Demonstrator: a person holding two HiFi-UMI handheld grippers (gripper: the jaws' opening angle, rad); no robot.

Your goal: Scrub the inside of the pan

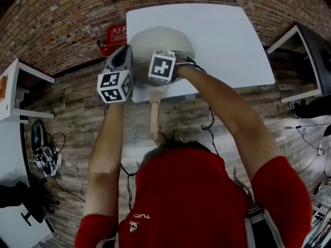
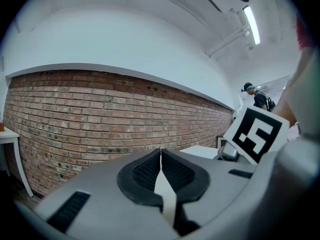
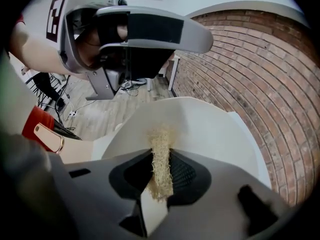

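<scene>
A cream pan (image 1: 158,39) rests on the white table (image 1: 227,40), with its wooden handle (image 1: 154,115) sticking out past the near edge. In the right gripper view, my right gripper (image 3: 161,159) is shut on a tan fibrous scrubber (image 3: 161,166) and points down into the pan's pale inside (image 3: 205,129). In the head view its marker cube (image 1: 163,66) sits over the pan's near part. My left gripper (image 2: 160,156) is shut with nothing between its jaws. It hangs above the pan's left side (image 1: 121,61) and faces the brick wall.
A red box (image 1: 115,37) lies on the floor behind the table's left corner. Other white tables (image 1: 15,94) stand at left and right. Cables and bags lie on the wooden floor. A person (image 2: 259,98) stands far off.
</scene>
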